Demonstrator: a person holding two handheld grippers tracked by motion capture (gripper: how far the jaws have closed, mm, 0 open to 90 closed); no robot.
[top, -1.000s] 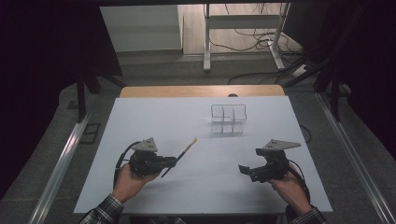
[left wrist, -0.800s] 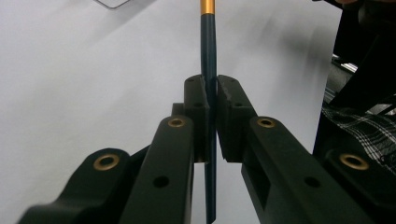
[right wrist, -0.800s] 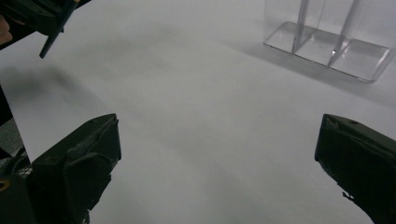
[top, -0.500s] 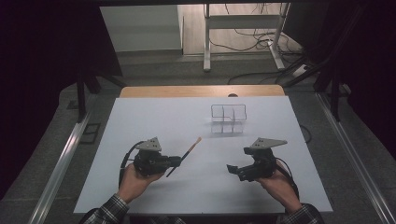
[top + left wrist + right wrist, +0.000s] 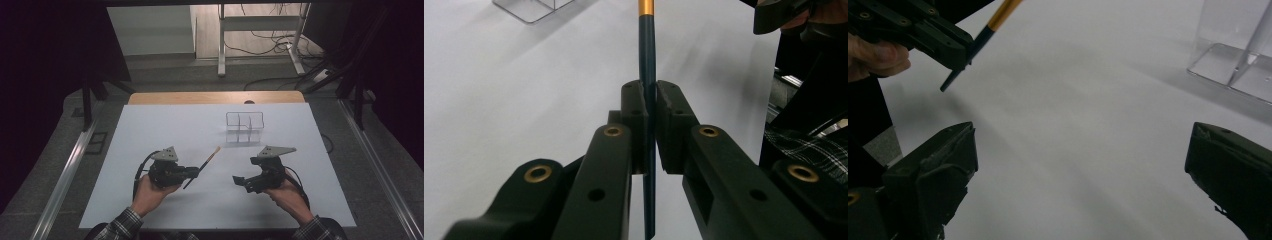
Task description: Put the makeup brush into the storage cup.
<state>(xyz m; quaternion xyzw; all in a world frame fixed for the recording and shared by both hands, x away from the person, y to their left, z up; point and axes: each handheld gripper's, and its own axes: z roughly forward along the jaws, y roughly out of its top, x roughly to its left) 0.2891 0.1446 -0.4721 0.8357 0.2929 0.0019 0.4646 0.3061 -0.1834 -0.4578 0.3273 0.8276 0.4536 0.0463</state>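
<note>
A: Brush, slim and dark-handled with an orange ferrule (image 5: 209, 162), sits clamped in the left gripper (image 5: 192, 172) above the white bench (image 5: 150, 125), near left.

B: Light, stiff, slippery; grip mid-handle. Right gripper (image 5: 239, 181)?

A: Jaws wide, empty. Bristle tip is cut off in the left gripper view; the clear compartment holder (image 5: 244, 126) stands far right.

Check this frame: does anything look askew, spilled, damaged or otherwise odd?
Nothing stands out. The left gripper is shut on the dark brush handle, gripped squarely between its jaws. The right gripper is open and holds nothing. The clear organizer stands upright on the white table, with no spill or damage visible.
</note>
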